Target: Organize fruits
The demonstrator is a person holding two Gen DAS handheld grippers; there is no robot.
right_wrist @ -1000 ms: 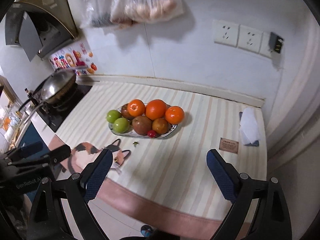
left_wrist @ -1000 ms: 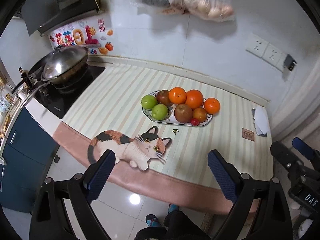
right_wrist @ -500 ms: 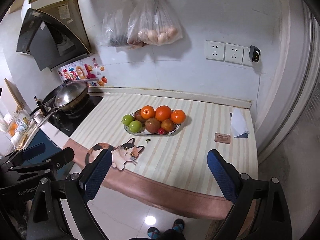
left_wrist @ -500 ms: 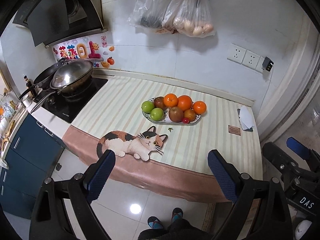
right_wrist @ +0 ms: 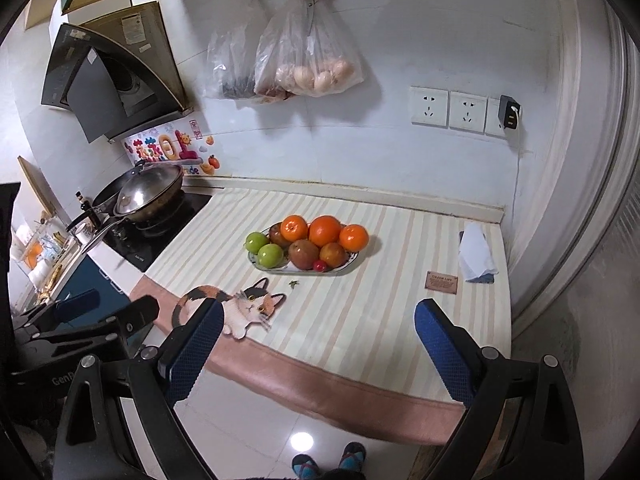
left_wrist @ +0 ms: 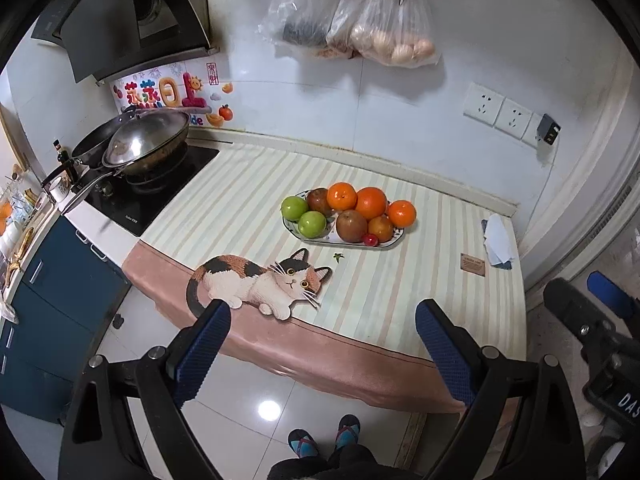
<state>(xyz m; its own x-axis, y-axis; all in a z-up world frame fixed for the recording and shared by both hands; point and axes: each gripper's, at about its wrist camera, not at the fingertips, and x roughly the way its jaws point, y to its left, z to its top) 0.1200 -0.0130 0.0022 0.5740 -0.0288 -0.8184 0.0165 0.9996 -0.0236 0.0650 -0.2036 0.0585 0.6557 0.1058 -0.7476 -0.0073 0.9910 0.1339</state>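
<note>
An oval plate [left_wrist: 394, 241] [right_wrist: 347, 268] sits mid-counter on a striped mat and holds the fruit: two green apples [left_wrist: 311, 223] [right_wrist: 270, 255], three oranges [left_wrist: 371, 202] [right_wrist: 325, 231], several reddish-brown apples [left_wrist: 351, 225] [right_wrist: 303, 254] and a small red fruit [left_wrist: 371, 240] [right_wrist: 320, 266]. My left gripper [left_wrist: 322, 336] is open and empty, held off the counter's front edge above the floor. My right gripper [right_wrist: 316, 334] is also open and empty, held back the same way. Each gripper shows at the edge of the other's view.
A wok [left_wrist: 148, 142] [right_wrist: 149, 192] sits on a black hob at the left. A folded cloth [left_wrist: 498, 240] [right_wrist: 476, 256] and a small brown card [left_wrist: 473, 264] [right_wrist: 441, 281] lie at the right. Plastic bags [left_wrist: 394, 28] [right_wrist: 312, 64] hang on the wall. A cat picture [left_wrist: 256, 282] marks the mat's front.
Both grippers have pulled back and up from the counter, so the plate of fruit looks smaller and farther. The fruit has not moved. Both stay open.
</note>
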